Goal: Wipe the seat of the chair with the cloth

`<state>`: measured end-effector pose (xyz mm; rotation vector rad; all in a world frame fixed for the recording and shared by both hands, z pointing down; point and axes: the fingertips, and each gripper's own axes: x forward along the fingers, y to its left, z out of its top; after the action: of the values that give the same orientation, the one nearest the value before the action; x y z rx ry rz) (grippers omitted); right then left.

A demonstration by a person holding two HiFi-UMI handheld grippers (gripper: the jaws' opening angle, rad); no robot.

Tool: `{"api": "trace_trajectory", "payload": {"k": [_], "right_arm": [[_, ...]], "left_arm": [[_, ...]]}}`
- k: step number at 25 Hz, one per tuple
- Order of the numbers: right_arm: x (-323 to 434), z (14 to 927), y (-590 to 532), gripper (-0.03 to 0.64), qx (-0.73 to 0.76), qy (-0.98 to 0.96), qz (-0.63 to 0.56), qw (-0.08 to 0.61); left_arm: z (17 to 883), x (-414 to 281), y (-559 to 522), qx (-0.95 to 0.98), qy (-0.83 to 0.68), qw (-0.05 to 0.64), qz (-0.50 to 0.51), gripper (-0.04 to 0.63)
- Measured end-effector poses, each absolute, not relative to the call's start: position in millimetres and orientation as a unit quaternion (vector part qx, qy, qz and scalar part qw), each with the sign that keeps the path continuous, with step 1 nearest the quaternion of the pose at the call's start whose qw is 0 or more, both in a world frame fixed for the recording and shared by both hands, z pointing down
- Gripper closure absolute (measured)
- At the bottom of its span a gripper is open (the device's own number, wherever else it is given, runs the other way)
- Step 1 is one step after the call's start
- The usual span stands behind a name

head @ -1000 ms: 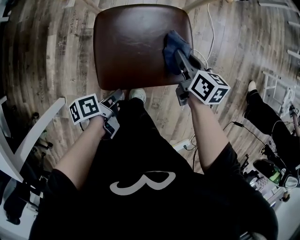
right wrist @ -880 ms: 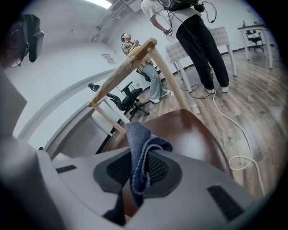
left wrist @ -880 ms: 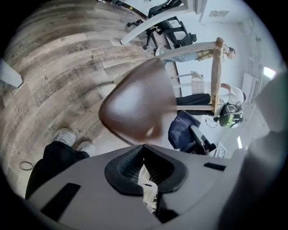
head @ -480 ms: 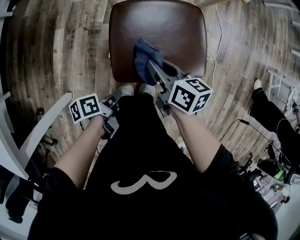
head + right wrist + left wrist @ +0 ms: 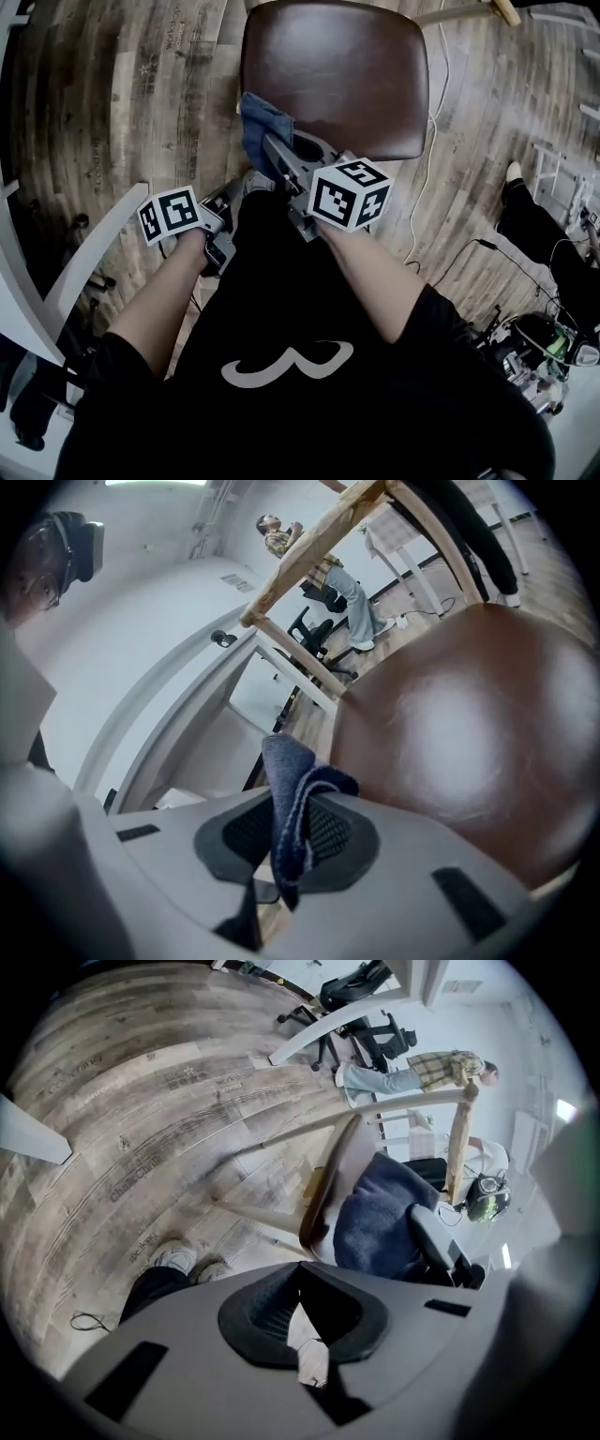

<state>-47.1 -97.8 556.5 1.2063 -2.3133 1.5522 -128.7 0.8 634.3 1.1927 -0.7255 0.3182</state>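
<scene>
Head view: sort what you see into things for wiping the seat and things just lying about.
For the job: cloth, chair seat, right gripper shut on the cloth.
Lying about: white frame, bystander's leg; left gripper unused.

Printed stamps show on the floor planks (image 5: 131, 1183). I can only half-read one, something like "Chalk"; the rest are too blurred. The black shirt (image 5: 375, 412) has a white curled mark like a "3" on its side, and I can read nothing else.
</scene>
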Motion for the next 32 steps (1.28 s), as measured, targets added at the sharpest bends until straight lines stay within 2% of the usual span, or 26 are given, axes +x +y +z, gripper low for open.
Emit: {"api": "trace_trajectory", "payload": {"k": [7,20,32], "right_arm": [[-63.4,585.6,-97.4,0.563,0.403,-0.752,0.513,0.094],[-48.3,617.6,-100.2,0.563,0.425,-0.746,0.483,0.171],[-41.3,623.3,-100.3,0.563,0.42,-0.754,0.473,0.178]], "left_arm": [[632.7,-147.4,-5.7,0.55,-0.333,0.754,0.139,0.583],[639.4,-162.0,-0.9,0.538,-0.34,0.759,0.134,0.583],[642.8,-154.5,6.1,0.541,-0.341,0.755,0.145,0.583]]}}
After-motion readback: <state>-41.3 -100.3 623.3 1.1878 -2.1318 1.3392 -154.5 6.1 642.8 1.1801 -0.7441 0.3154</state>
